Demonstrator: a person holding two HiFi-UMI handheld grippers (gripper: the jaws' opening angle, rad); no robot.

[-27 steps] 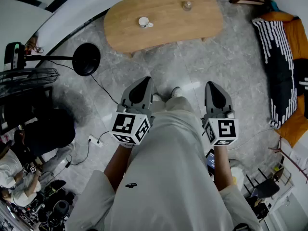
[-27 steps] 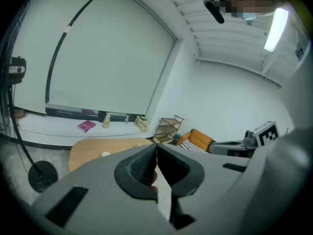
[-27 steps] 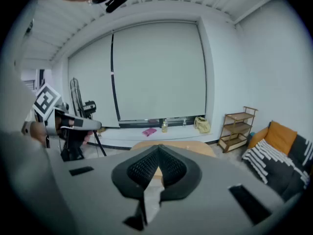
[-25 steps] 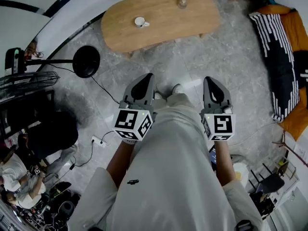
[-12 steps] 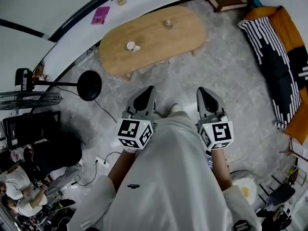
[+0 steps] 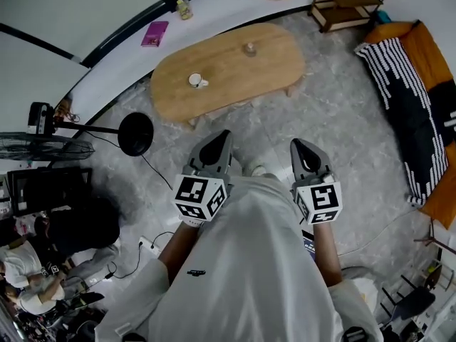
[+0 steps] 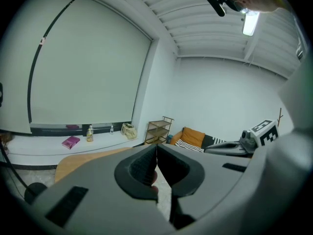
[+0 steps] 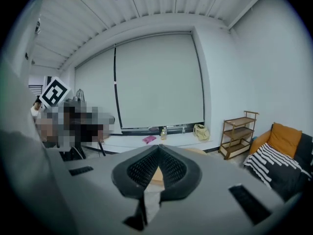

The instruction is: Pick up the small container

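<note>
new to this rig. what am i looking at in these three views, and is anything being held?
No robot here: a person carries a handheld two-jaw gripper in each hand. The head view looks down from a camera on their head and shows the left gripper and right gripper, each with a marker cube. The other two pictures come from cameras riding on each gripper, looking along its jaws. Both pairs of jaws are together with nothing between them. Ahead stands an oval wooden table with a white cup and what looks like a small container, neither touched yet.
</note>
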